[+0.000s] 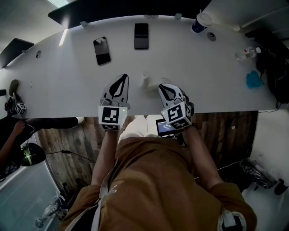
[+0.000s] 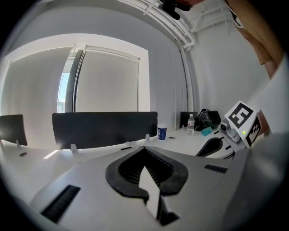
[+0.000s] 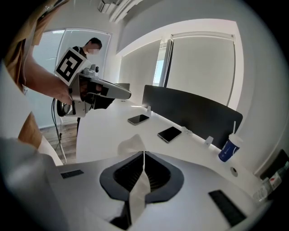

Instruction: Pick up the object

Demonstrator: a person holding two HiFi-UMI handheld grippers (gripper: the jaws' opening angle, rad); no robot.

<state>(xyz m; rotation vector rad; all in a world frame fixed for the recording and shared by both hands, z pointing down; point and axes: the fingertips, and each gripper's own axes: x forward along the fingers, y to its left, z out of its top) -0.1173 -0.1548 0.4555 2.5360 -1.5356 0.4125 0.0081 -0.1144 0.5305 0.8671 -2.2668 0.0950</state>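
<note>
Crumpled white obj [image 1: 146, 81] on table [image 1: 67, 67] btwn L tongs [image 1: 122, 81] & R tongs [image 1: 165, 90], nearer R; both pressed together, empty.

White tabletop [image 1: 67, 85]: broad bare stretches at left and right of centre, open to a reach. Far middle: two black smartphones lying flat, one [image 1: 101, 50] beside the other [image 1: 141, 35], with a passable gap between. The far edge is closed by a long black partition screen [image 1: 117, 11].

The far right corner is crowded:
- blue lidded paper cup [image 1: 200, 21]
- clear plastic bottle [image 1: 248, 53]
- teal crumpled cloth [image 1: 254, 80]

Near edge: the narrow lane between the left hand-held gripper [image 1: 124, 77] and the right hand-held gripper [image 1: 160, 87] is partly taken by a small white crumpled lump [image 1: 145, 81].
</note>
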